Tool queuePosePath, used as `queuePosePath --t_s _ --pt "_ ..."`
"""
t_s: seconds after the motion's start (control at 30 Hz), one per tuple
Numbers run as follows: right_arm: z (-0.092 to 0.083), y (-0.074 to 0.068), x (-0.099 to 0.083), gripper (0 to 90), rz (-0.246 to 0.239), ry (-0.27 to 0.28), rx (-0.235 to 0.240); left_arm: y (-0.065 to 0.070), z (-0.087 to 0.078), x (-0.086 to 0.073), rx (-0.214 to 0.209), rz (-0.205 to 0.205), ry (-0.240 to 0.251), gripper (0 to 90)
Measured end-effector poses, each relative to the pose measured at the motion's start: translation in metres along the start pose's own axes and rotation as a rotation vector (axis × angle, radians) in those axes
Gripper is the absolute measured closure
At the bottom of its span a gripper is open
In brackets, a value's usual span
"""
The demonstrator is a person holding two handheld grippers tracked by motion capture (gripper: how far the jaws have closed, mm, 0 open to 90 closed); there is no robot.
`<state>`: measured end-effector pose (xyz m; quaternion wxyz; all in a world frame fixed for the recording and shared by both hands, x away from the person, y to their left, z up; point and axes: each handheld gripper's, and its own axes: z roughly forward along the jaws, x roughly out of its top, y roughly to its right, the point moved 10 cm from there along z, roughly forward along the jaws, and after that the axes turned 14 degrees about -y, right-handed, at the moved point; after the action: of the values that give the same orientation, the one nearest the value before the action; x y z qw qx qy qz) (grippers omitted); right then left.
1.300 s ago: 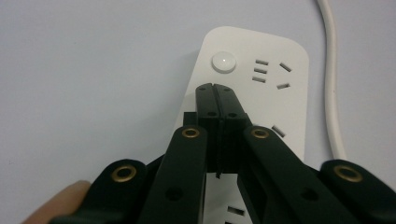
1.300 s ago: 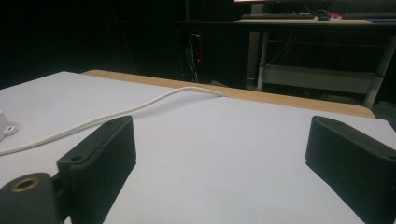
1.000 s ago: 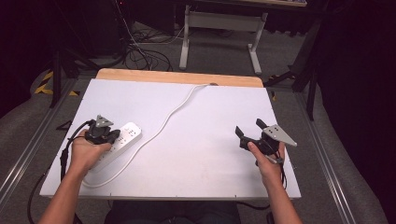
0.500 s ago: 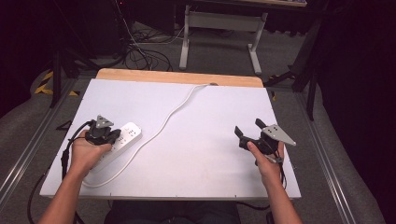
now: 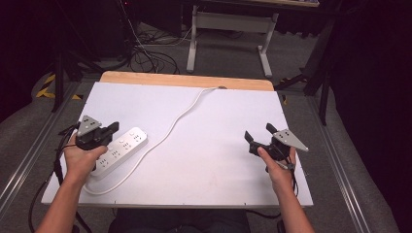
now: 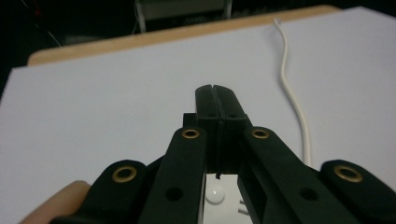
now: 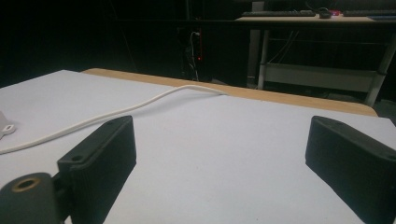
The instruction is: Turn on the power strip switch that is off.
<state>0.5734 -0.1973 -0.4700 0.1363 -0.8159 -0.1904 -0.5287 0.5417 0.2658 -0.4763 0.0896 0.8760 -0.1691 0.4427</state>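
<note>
1. Left hand-held gripper (image 5: 112, 128): my near-left unit, jaws clenched flat against each other with nothing between them, as the left gripper view shows; it hangs over the near-left end of the power strip, and I cannot tell whether it touches it

2. Power strip (image 5: 122, 147): white, lying flat on the left part of the tabletop, long axis running diagonally from near-left to far-right; a small part of its white face shows just under the closed jaws in the left gripper view

3. Cord (image 5: 187, 110): white, leaves the strip, loops along the near edge, then runs in a long curve across the sheet to the far wooden edge, where it goes over

4. Right hand-held gripper (image 5: 260, 137): my near-right unit, released, jaws standing wide apart with nothing between them; held just above the tabletop, well apart from the strip, pointing toward the middle

5. Tabletop (image 5: 223, 160): white sheet over a wooden board, a strip of bare wood showing along the far side

6. Surroundings: grey floor, a white frame stand beyond the far edge, dark cables on the floor at far left
</note>
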Motion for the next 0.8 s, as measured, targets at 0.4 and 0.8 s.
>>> queuePosePath --t_s 0.4,0.8 --pt "0.0 0.0 0.0 9.2 0.001 0.002 -0.002 -0.033 -0.037 0.008 0.07 -0.097 0.186 89.9" --pt "-0.001 0.0 0.001 9.3 -0.004 0.005 -0.001 -0.035 -0.043 0.01 0.091 -0.08 0.221 89.0"
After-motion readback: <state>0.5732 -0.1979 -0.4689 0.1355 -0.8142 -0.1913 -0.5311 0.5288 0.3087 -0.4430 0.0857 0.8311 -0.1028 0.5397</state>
